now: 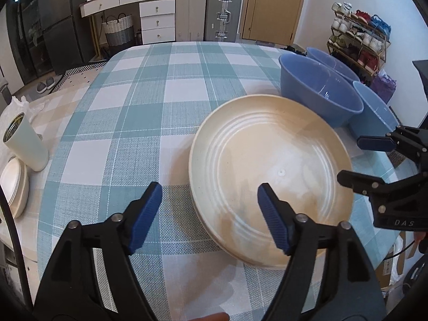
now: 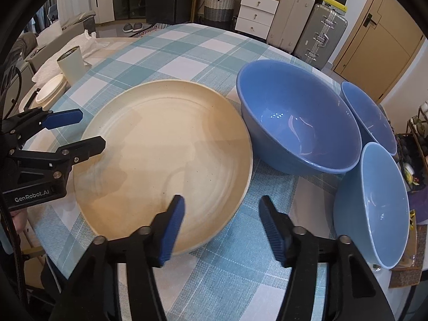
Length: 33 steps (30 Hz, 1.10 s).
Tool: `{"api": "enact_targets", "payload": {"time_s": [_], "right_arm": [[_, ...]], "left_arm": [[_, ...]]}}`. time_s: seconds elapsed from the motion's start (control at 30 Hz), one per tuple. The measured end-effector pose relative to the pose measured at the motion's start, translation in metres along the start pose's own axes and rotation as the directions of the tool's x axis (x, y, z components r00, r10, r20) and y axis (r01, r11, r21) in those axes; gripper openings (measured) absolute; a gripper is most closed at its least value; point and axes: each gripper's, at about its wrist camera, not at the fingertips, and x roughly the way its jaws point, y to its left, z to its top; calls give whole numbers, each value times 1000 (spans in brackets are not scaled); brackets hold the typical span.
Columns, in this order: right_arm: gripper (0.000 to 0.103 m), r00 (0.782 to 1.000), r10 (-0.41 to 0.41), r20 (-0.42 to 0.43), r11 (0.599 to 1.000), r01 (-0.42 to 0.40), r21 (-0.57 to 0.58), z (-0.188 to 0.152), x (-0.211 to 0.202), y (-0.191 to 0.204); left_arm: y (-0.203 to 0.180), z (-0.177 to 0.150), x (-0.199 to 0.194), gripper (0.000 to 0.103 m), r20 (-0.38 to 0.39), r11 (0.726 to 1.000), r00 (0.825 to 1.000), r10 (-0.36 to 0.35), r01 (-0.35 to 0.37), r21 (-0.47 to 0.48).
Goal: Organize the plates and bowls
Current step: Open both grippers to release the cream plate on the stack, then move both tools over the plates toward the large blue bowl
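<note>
A stack of cream plates lies on the checked tablecloth, also in the right wrist view. Three blue bowls stand beside it: a large one, one behind it and one nearer; the large one also shows in the left wrist view. My left gripper is open and empty, its right finger over the plate's near rim. My right gripper is open and empty, its left finger over the plate's rim. Each gripper shows in the other's view: the right, the left.
A pale green cup and small white dishes stand at the table's left edge. A tablecloth covers the table. Suitcases, drawers, a basket and a shoe rack stand beyond the table.
</note>
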Motion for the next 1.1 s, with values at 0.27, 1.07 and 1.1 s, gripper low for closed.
{"api": "enact_targets", "payload": {"time_s": [0.27,1.07,1.1], "right_arm": [[84,999,22,49,1000,-22,11,5,-24,-2],[102,976,17,216,980,-59,190,-3,-94,-83],[102,975,13,222,979,-57,194,-3,-97,-84]], "left_arm": [[3,6,-22,80,38,1000,999,-20,21,-16],[-21,39,-54,101,104,994,990,-100,103,-21],[-24,42,-56,101,108,995,989,-100,103,-16]]}}
